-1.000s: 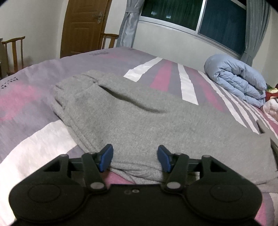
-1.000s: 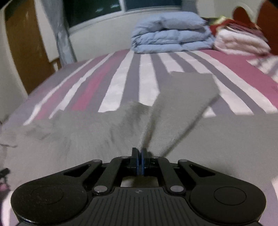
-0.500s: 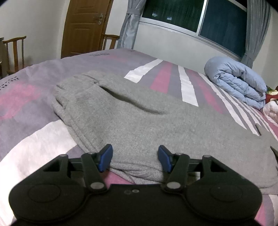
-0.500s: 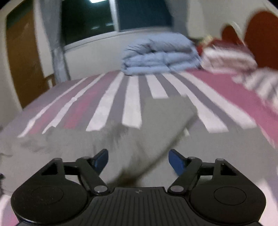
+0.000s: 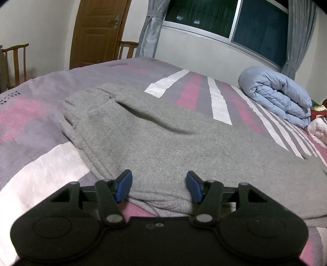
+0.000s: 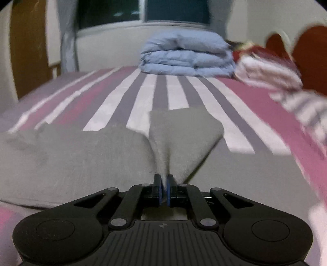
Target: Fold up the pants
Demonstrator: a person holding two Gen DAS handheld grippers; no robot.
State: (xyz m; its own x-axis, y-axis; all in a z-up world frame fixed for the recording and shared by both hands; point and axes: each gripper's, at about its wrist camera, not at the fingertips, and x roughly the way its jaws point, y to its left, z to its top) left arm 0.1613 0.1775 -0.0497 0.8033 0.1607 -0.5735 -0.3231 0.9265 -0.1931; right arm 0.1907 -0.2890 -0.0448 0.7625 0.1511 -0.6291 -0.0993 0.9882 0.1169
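Reclosed our right claw on the pants hem; left claw spread at waistband. Fold can start.

You're in a home bedroom: a bed with a pink, grey and white striped cover fills both views. A folded blue duvet sits at its far edge. Wooden door, curtained night window, wooden chair along the walls.
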